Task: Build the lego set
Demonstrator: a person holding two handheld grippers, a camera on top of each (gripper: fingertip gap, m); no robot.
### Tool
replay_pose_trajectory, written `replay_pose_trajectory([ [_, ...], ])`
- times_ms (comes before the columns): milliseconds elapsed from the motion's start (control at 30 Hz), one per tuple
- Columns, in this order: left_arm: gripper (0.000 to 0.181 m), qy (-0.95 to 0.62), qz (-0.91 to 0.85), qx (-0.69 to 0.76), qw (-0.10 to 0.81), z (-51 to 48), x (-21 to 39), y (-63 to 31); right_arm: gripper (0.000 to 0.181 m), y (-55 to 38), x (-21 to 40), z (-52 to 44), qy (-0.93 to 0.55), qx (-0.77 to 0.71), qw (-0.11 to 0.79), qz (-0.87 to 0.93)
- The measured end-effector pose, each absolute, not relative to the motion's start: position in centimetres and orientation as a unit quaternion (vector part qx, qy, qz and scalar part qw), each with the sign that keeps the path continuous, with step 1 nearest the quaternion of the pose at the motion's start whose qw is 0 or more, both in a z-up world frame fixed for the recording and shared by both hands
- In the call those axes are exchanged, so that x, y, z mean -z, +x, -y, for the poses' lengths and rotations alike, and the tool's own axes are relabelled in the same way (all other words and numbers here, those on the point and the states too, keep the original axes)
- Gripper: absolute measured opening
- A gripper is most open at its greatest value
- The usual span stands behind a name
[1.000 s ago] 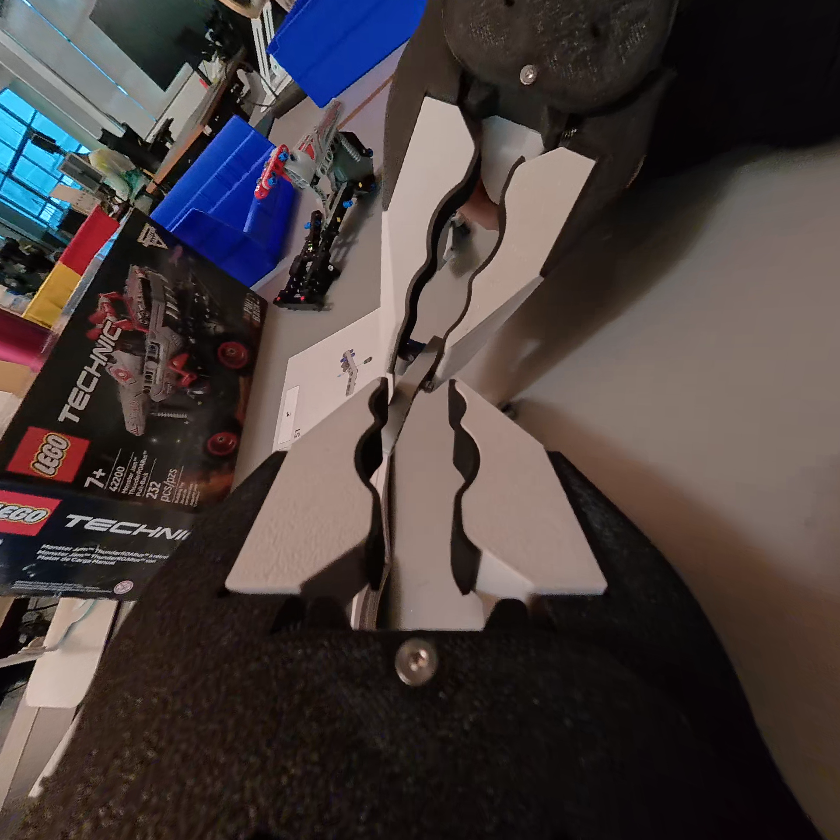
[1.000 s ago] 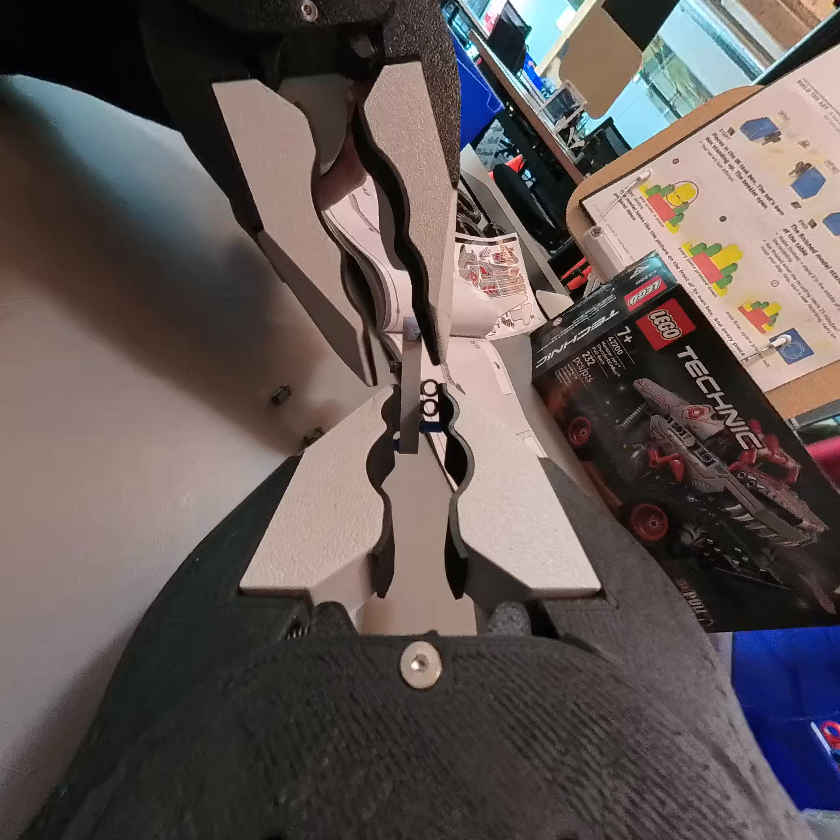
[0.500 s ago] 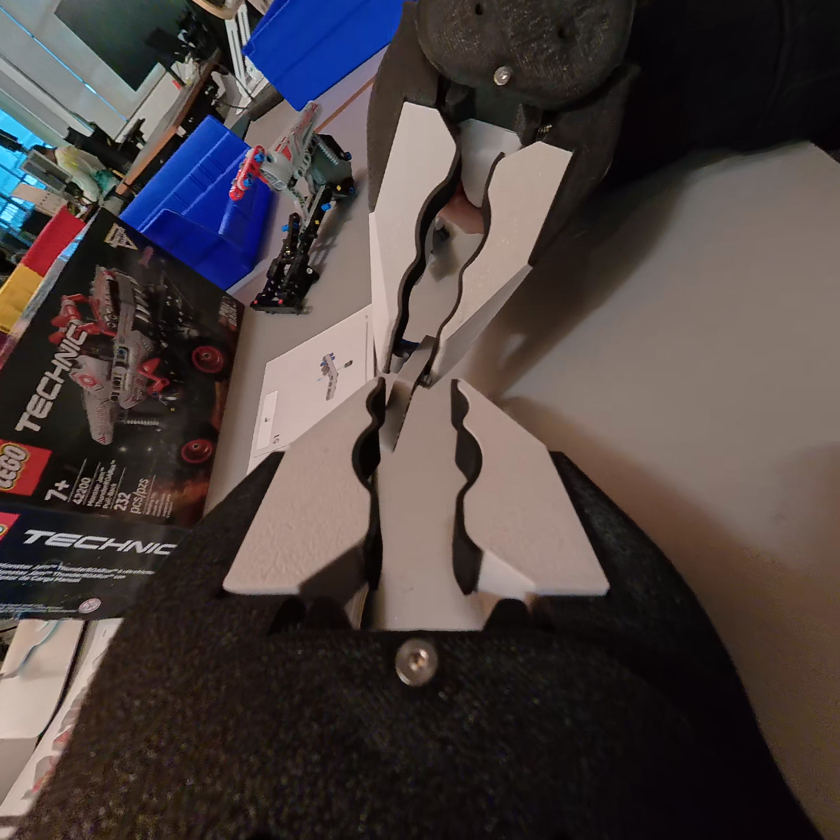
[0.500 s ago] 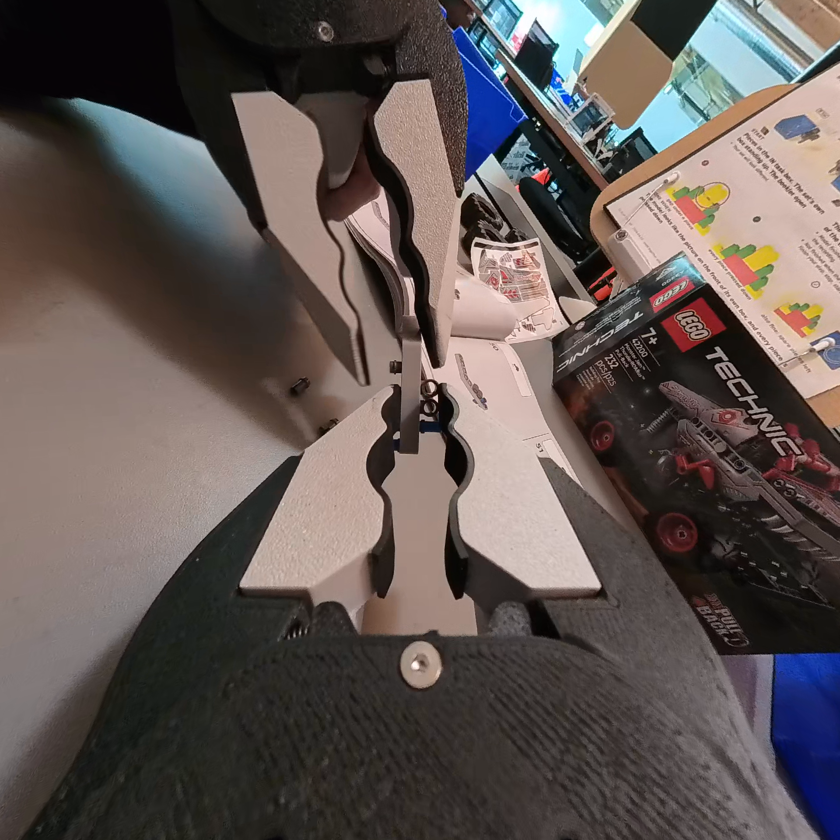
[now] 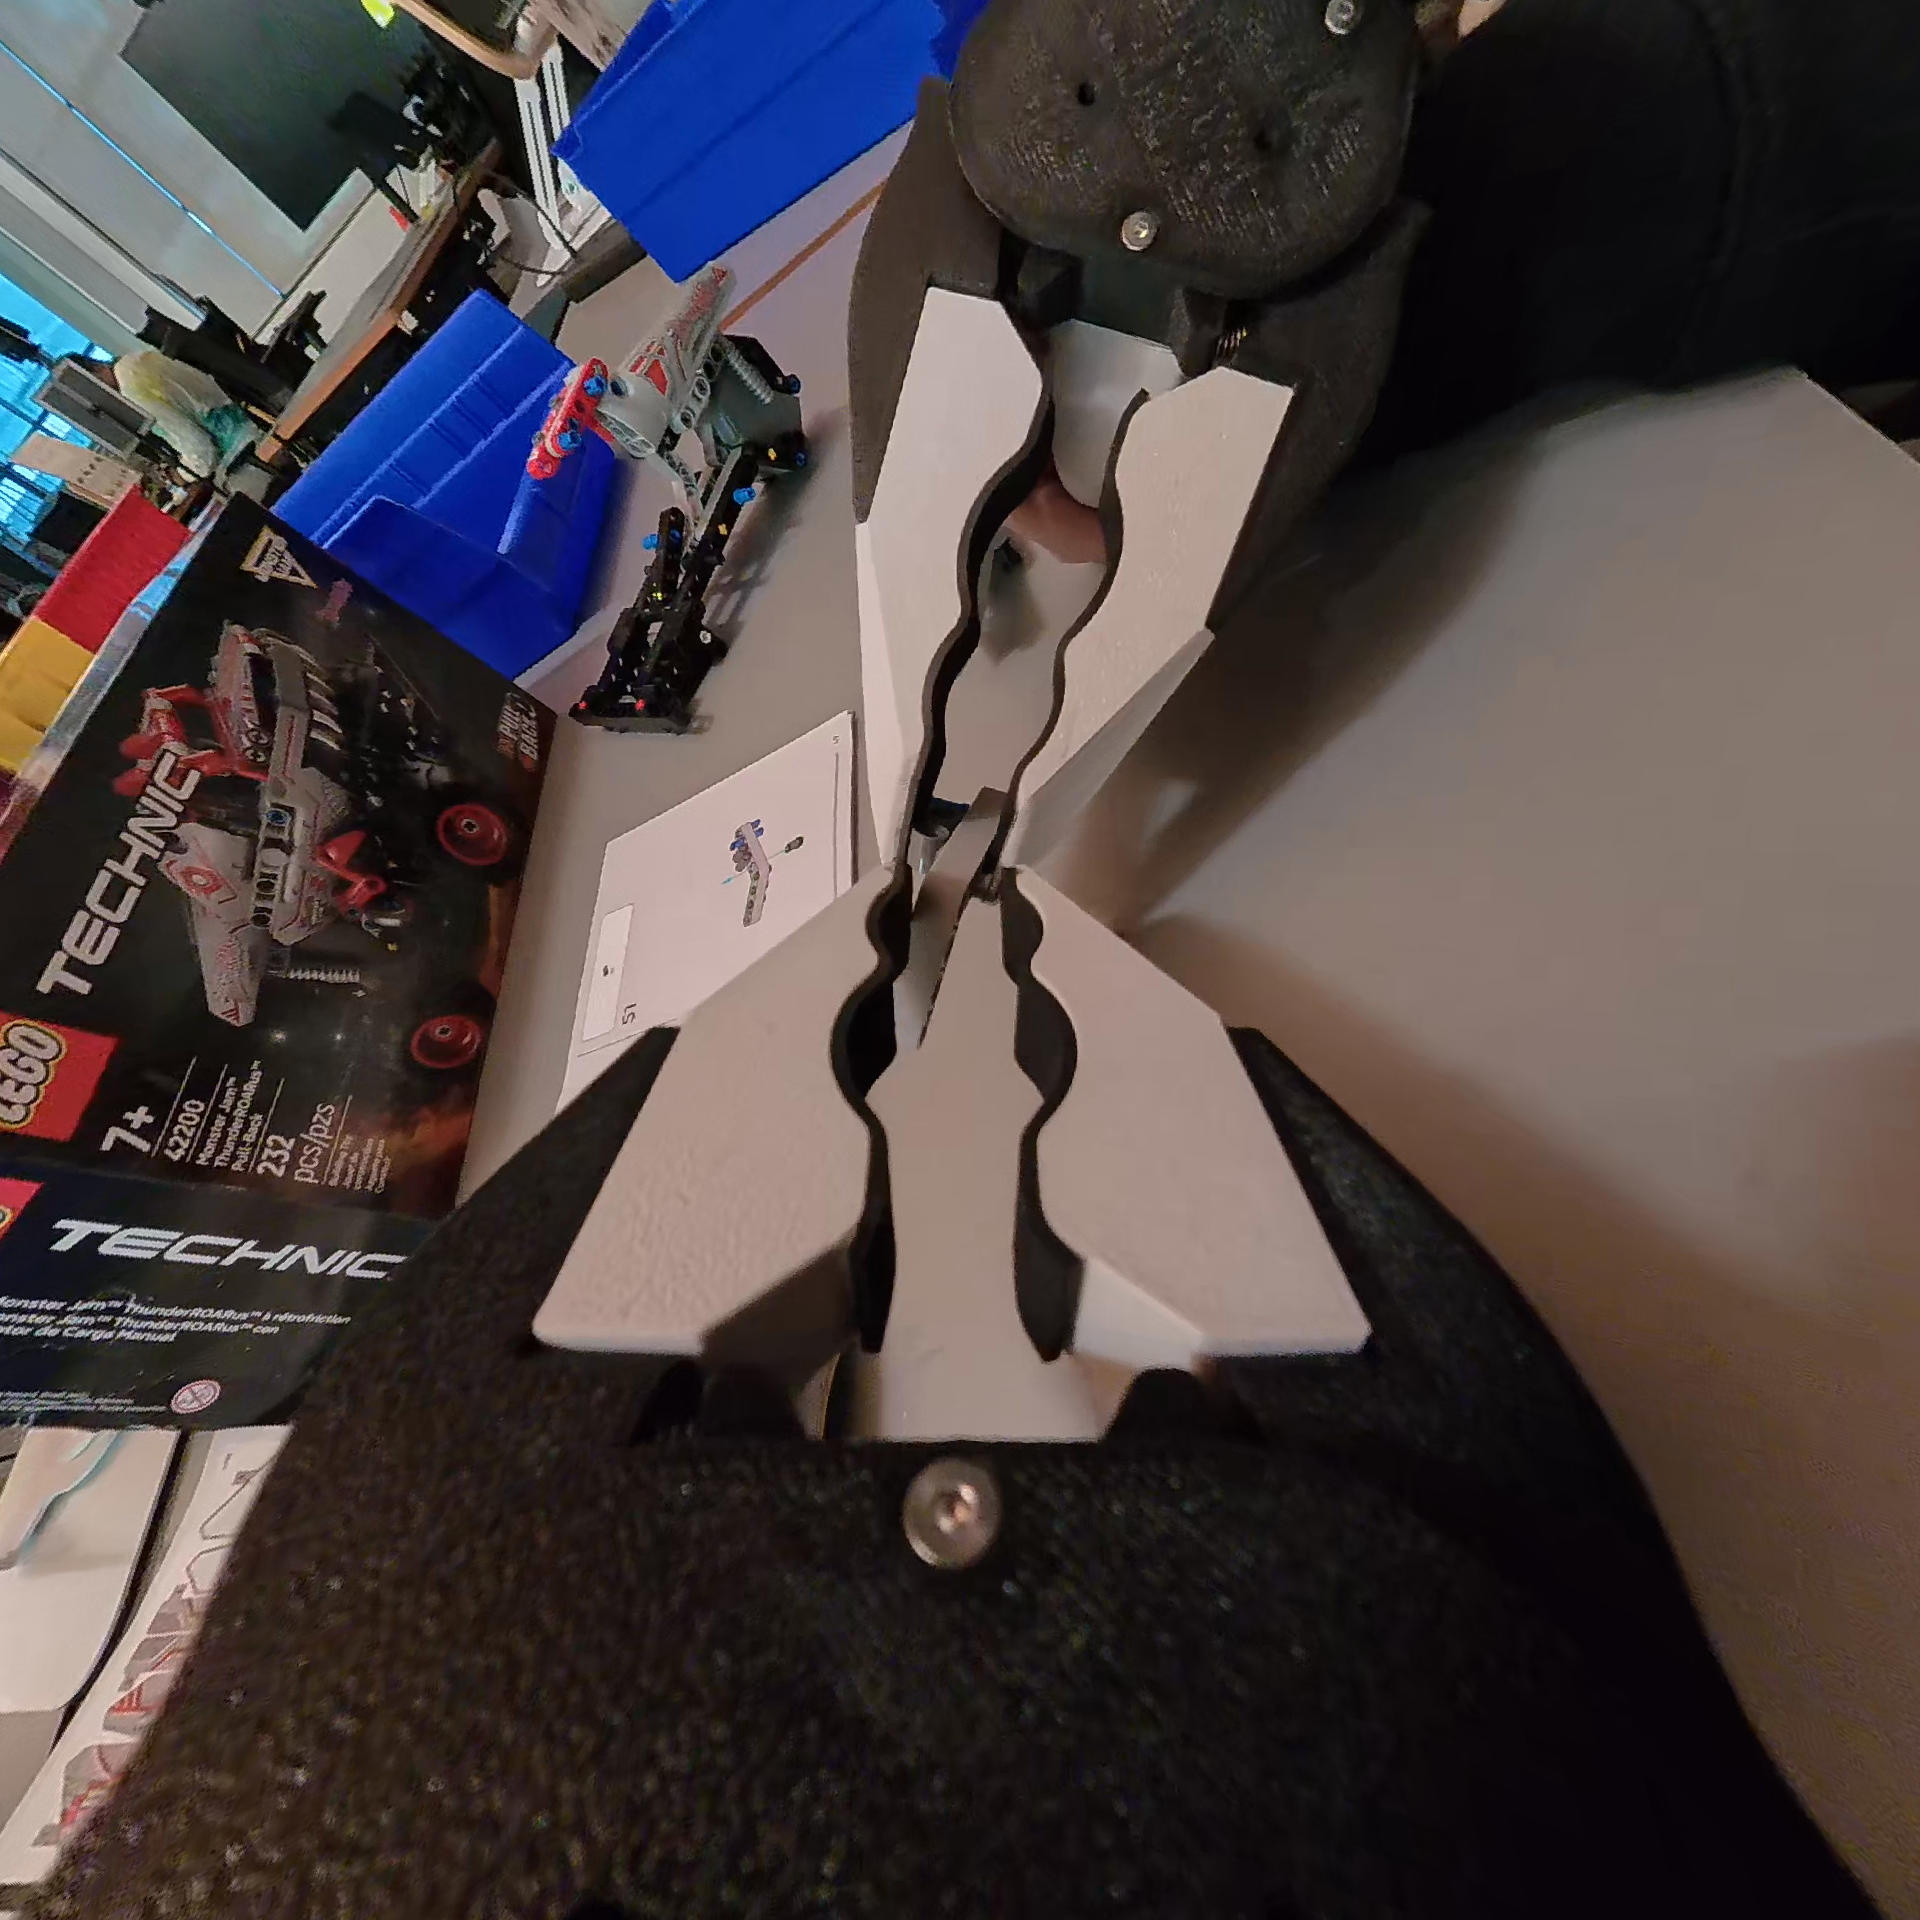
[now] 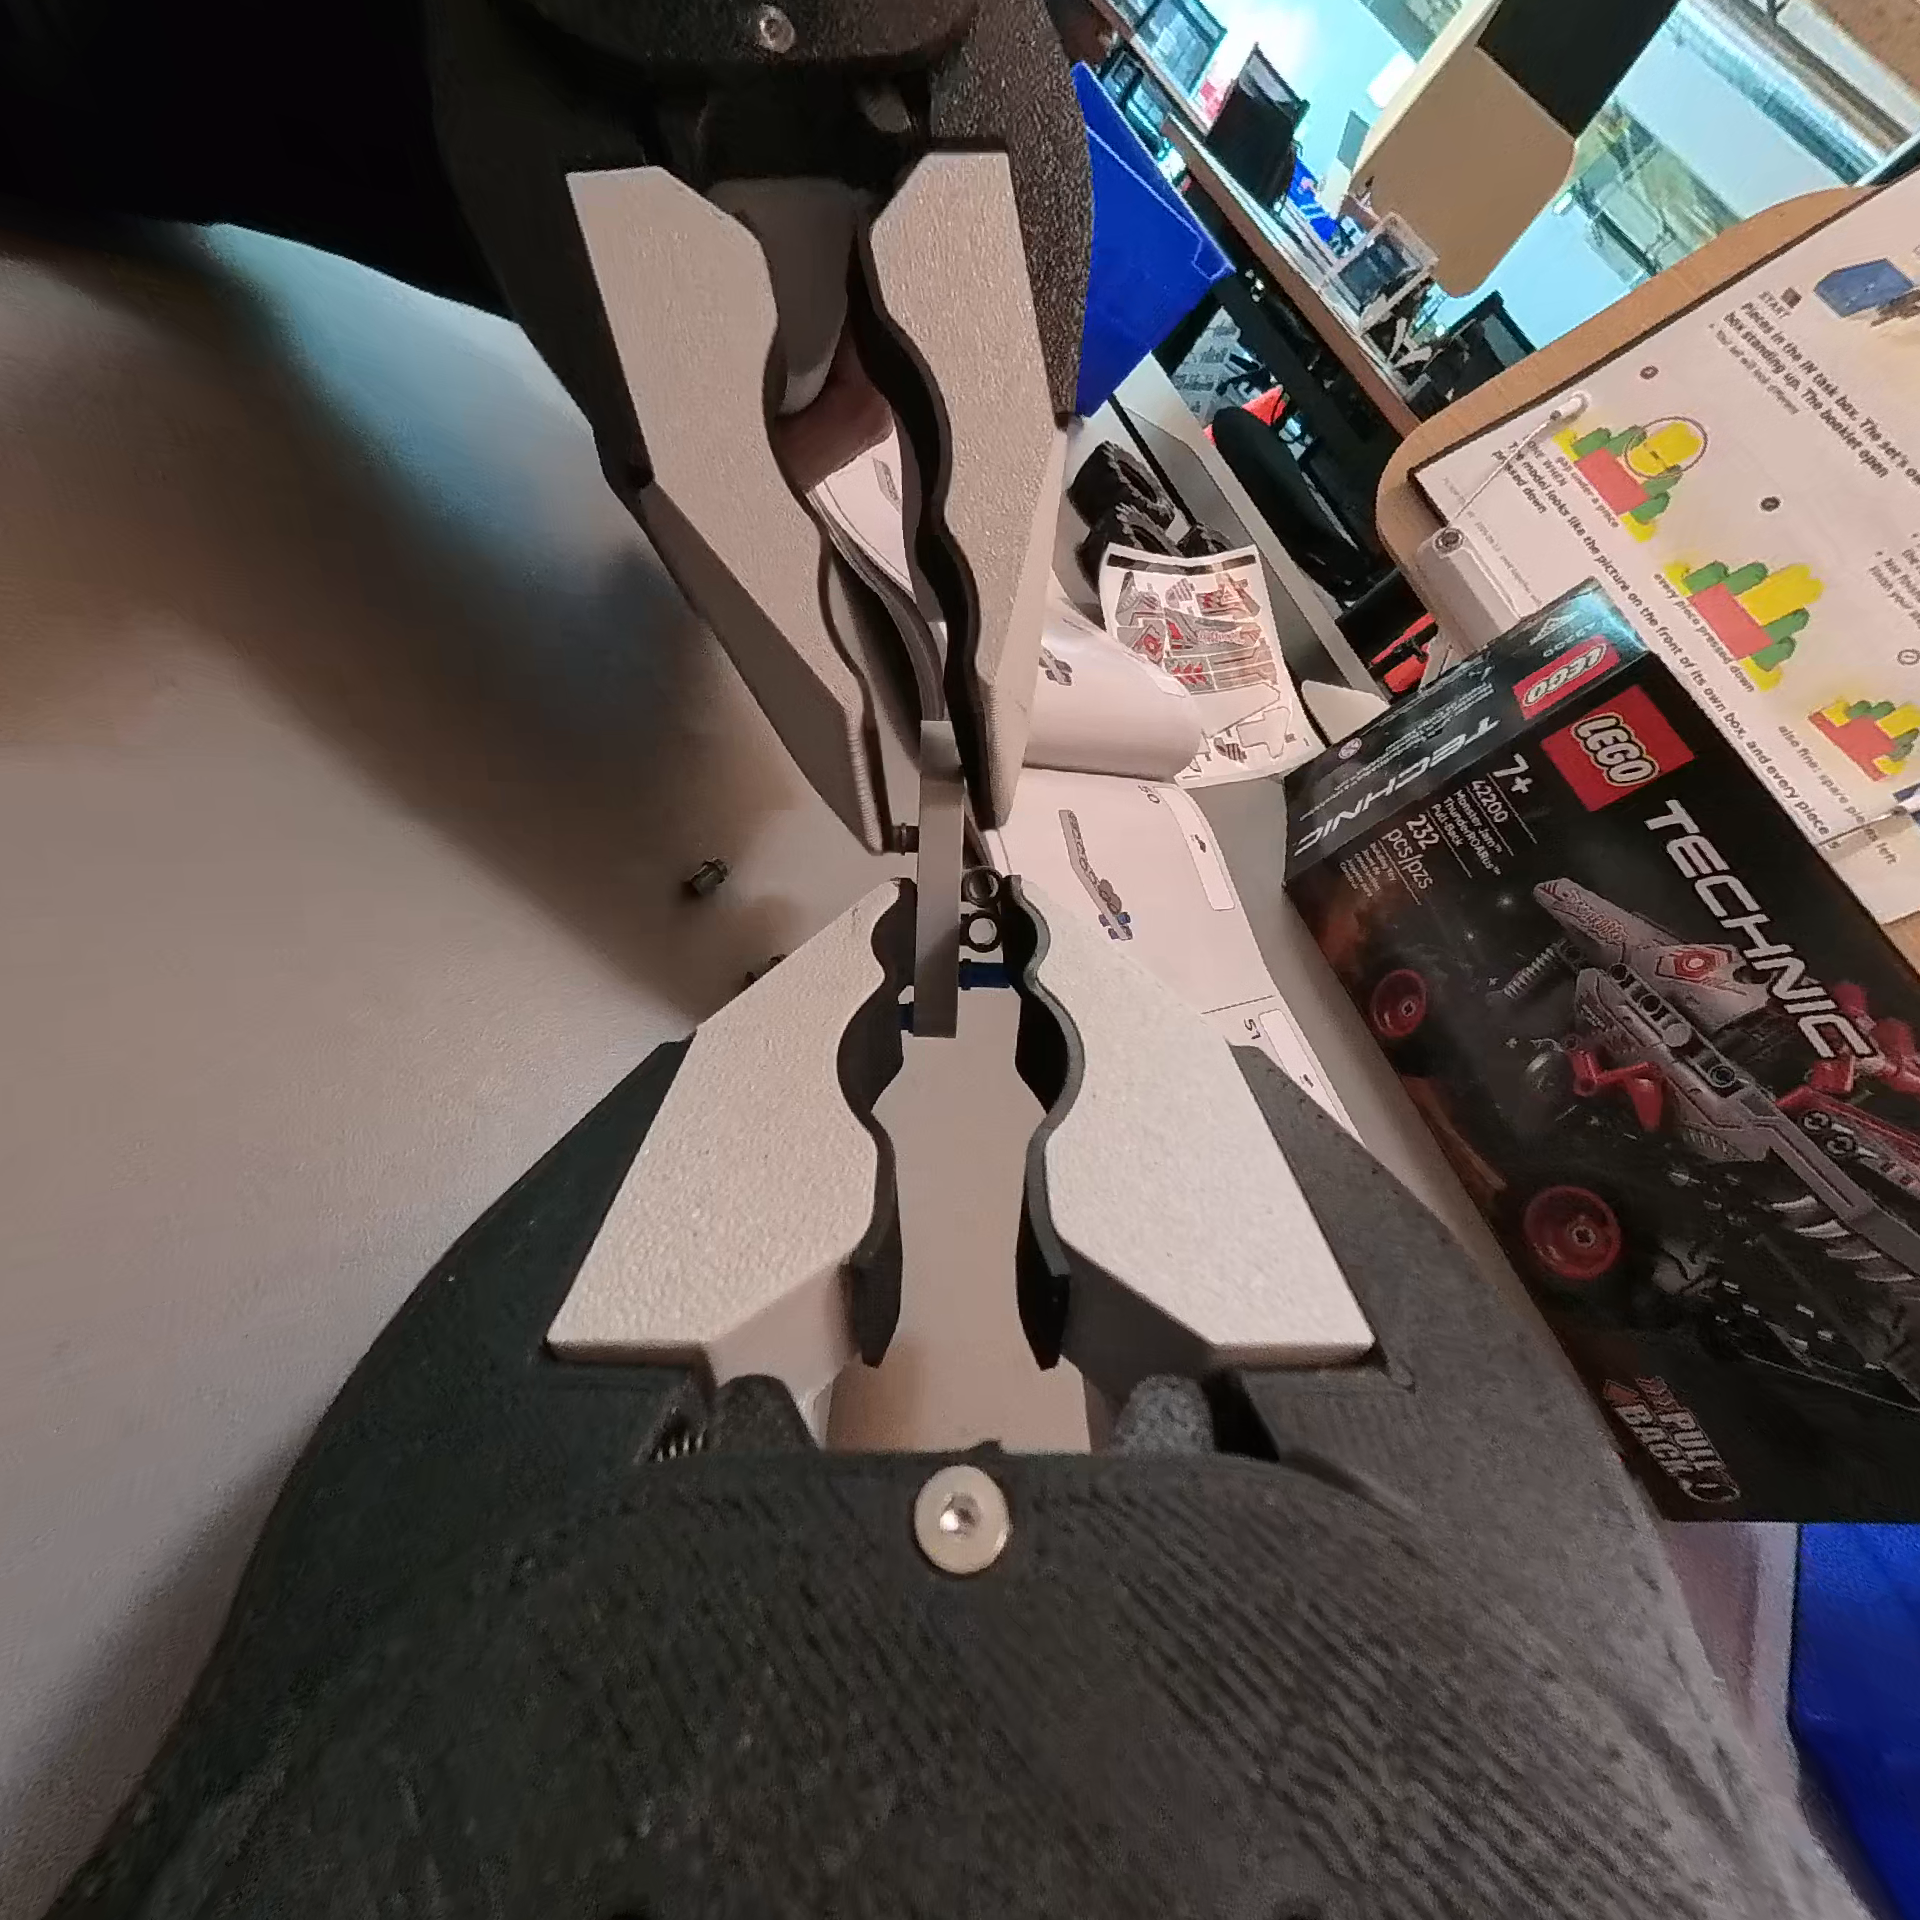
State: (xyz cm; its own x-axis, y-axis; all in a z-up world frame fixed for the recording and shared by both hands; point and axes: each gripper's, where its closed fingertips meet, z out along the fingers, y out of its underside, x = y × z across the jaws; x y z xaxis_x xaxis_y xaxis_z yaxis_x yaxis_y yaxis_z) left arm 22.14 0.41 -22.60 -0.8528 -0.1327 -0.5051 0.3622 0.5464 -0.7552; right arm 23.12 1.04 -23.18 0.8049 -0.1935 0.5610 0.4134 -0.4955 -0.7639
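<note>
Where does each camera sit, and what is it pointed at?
Left wrist view: on the left hand-held gripper, looking along its own fingers at the right hand-held gripper.
Right wrist view: on the right hand-held gripper, looking back at the left one past its own fingers.
Both show the beam pinched between them and the box.
</note>
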Motion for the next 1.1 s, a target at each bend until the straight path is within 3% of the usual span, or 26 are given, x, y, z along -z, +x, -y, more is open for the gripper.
replay_pose_trajectory([
  [600, 0.009, 0.077, -0.854, 0.444, 0.260, -0.5, 23.3, 22.3, 0.015, 23.0, 24.0, -1.2, -0.820, 0.304, 0.478, 0.078],
  [900, 0.028, 0.065, -0.828, 0.488, 0.269, -0.6, 22.0, 22.4, 0.015, 23.9, 22.7, -0.7, -0.795, 0.363, 0.481, 0.074],
  [1000, 0.023, 0.055, -0.823, 0.491, 0.279, -0.8, 21.4, 22.7, 0.015, 25.6, 22.4, 0.5, -0.796, 0.384, 0.466, 0.026],
  [1100, 0.015, 0.043, -0.854, 0.466, 0.226, -0.8, 22.6, 21.9, 0.015, 27.0, 21.8, 1.9, -0.789, 0.398, 0.468, -0.021],
])
